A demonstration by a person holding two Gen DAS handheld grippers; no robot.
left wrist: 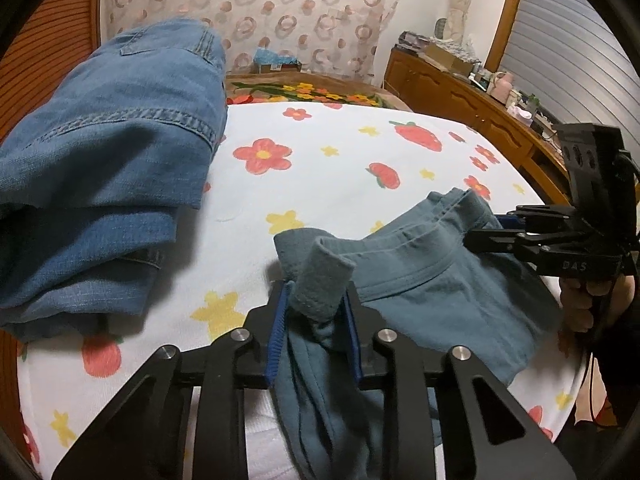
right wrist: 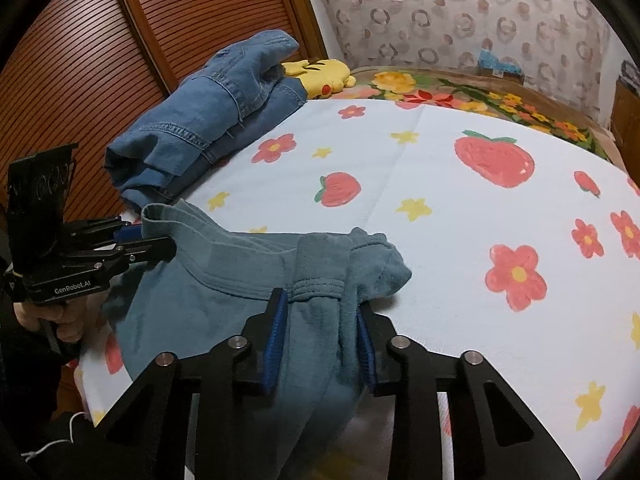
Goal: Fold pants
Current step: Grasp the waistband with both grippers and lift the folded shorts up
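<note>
Teal pants [left wrist: 432, 292] lie bunched at the near edge of a bed, on a white sheet [left wrist: 320, 168] printed with flowers and strawberries. My left gripper [left wrist: 316, 300] is shut on a rolled-up end of the waistband, and the cloth fills the gap between its blue pads. In the right wrist view my right gripper [right wrist: 320, 312] is shut on the other gathered end of the pants [right wrist: 208, 300]. Each gripper shows in the other's view, clamped at the waistband edge: the right gripper [left wrist: 480, 232] and the left gripper [right wrist: 156, 244], both held by hands.
A stack of folded denim jeans [right wrist: 208, 120] lies at the bed's far left by a slatted wooden panel [right wrist: 80, 60]. A yellow plush toy [right wrist: 320, 74] lies behind it. A wooden cabinet [left wrist: 460, 96] with clutter runs along the right.
</note>
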